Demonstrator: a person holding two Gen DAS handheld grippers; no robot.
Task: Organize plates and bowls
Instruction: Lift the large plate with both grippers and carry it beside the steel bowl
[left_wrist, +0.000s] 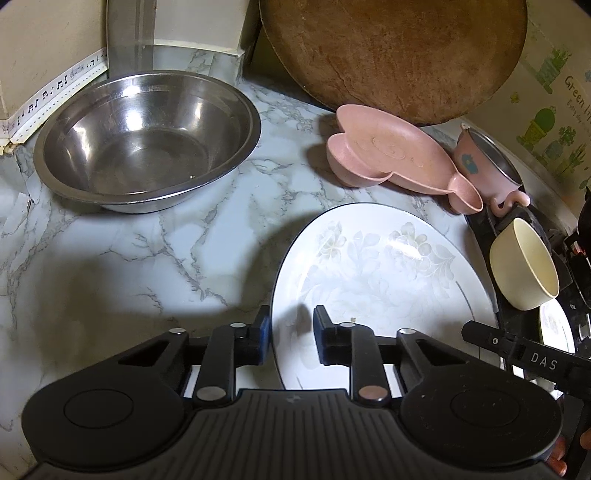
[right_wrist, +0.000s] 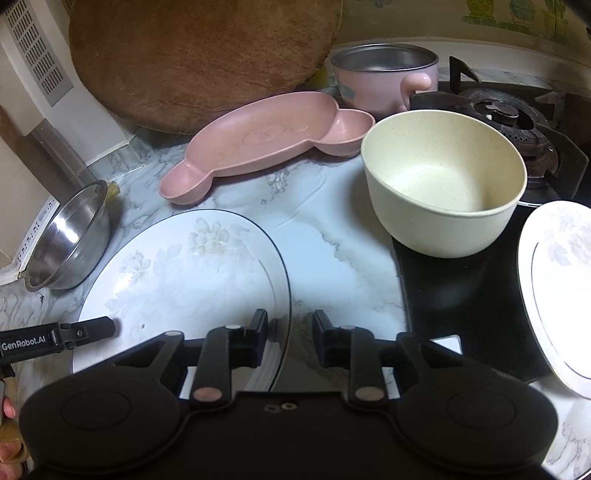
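Note:
A large white floral plate (left_wrist: 376, 269) lies on the marble counter; it also shows in the right wrist view (right_wrist: 184, 273). My left gripper (left_wrist: 290, 334) is open, its fingers on either side of the plate's left rim. My right gripper (right_wrist: 290, 338) is open, its fingers on either side of the plate's right rim. A cream bowl (right_wrist: 443, 181) stands at the stove's edge, also in the left wrist view (left_wrist: 524, 264). A pink divided dish (right_wrist: 273, 144) lies behind the plate, also in the left wrist view (left_wrist: 399, 158).
A steel bowl (left_wrist: 147, 140) sits at the back left. A round wooden board (left_wrist: 391, 55) leans on the wall. A pink mug (right_wrist: 384, 79) stands by the gas stove (right_wrist: 506, 122). A second floral plate (right_wrist: 557, 288) lies at the right.

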